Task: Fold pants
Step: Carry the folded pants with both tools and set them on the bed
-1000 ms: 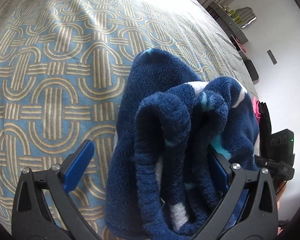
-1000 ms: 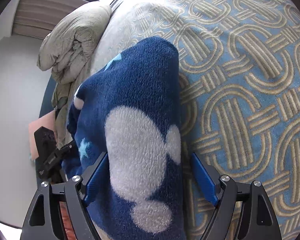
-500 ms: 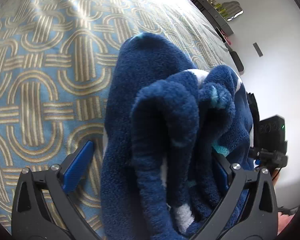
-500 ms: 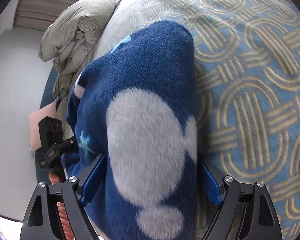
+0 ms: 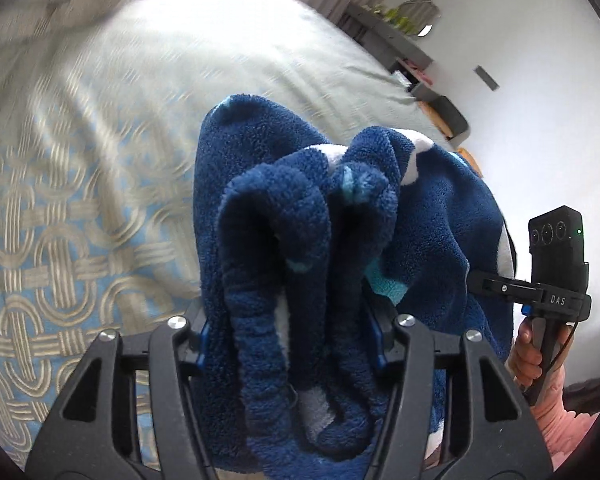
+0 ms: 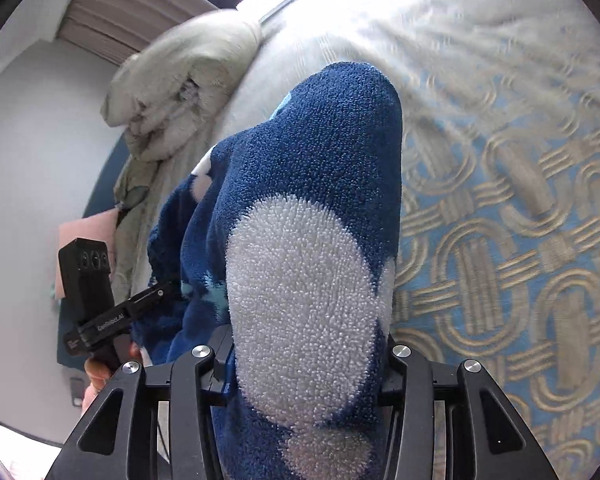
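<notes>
Step in hand: grasp and lift for fold. Left gripper (image 5: 290, 344) fingers closing on bunched waistband of pants (image 5: 300, 216); right gripper (image 6: 306, 360) fingers closing on fleece edge. Pants held above bed (image 6: 500, 208). Next, as judged: carry both held edges together, level, across bed; lay down without bunching.

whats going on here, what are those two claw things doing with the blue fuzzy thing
A person is folding navy fleece pants over a bed with a blue and tan patterned bedspread, holding a claw tool in each hand. The left claw is closing on a bunched, rolled edge of the fabric. The right claw is closing on another part, at a big white patch. Both have fabric between their jaws.
</notes>
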Tool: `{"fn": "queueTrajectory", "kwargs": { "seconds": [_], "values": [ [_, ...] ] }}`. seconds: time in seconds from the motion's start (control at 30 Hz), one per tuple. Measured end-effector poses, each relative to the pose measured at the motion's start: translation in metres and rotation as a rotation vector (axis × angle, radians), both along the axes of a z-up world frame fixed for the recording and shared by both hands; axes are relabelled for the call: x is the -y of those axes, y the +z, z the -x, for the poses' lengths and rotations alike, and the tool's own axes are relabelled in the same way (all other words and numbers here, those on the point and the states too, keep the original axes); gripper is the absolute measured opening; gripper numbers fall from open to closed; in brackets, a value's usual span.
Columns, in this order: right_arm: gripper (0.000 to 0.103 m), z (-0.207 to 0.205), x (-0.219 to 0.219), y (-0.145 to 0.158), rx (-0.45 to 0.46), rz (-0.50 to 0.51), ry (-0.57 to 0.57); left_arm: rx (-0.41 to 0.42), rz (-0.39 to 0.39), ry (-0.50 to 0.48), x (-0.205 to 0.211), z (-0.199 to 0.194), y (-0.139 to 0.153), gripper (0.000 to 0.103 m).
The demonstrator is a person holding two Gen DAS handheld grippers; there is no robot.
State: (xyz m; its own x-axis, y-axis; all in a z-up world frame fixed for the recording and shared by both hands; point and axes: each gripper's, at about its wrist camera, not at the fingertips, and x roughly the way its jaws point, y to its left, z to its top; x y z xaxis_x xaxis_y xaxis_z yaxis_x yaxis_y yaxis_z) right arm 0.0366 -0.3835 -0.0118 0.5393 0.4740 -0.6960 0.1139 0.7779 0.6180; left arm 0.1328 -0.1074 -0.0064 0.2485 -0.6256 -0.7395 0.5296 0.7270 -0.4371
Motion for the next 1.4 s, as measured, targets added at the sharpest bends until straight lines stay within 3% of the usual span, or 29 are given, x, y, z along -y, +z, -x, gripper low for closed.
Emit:
{"fn": "queueTrajectory", "kwargs": {
  "seconds": [0.1,0.3,0.63,0.83,1.0,1.17,1.27,1.3,1.33,1.4],
  "values": [
    [0.046,0.029,0.023,0.021,0.056,-0.001,-0.038,0.079,-0.01,-0.067,0.039,0.018,0.036,0.059],
    [0.046,0.1,0.088,0.061,0.157,0.027,-0.169,0.151,0.01,-0.225,0.131,0.037,0.077,0.059],
    [0.047,0.218,0.237,0.099,0.245,0.1,-0.534,0.199,0.02,-0.553,0.365,0.057,0.121,0.059],
    [0.047,0.242,0.312,0.094,0.198,0.091,-0.678,0.179,-0.007,-0.635,0.469,0.057,0.109,0.059],
    [0.047,0.251,0.357,0.074,0.159,0.063,-0.728,0.169,-0.062,-0.658,0.513,0.054,0.09,0.059],
    [0.048,0.255,0.391,0.048,0.143,0.035,-0.757,0.21,-0.097,-0.662,0.547,0.057,0.076,0.063],
    [0.056,0.244,0.401,0.031,0.086,0.058,-0.783,0.353,-0.263,-0.629,0.574,0.066,0.039,0.073],
    [0.056,0.242,0.403,0.02,0.037,0.072,-0.802,0.414,-0.318,-0.619,0.578,0.072,0.028,0.084],
    [0.059,0.239,0.404,0.008,-0.006,0.094,-0.814,0.479,-0.327,-0.595,0.579,0.078,0.022,0.089],
    [0.065,0.241,0.4,-0.004,0.008,0.136,-0.83,0.534,-0.326,-0.563,0.579,0.086,0.021,0.093]
  ]
}}
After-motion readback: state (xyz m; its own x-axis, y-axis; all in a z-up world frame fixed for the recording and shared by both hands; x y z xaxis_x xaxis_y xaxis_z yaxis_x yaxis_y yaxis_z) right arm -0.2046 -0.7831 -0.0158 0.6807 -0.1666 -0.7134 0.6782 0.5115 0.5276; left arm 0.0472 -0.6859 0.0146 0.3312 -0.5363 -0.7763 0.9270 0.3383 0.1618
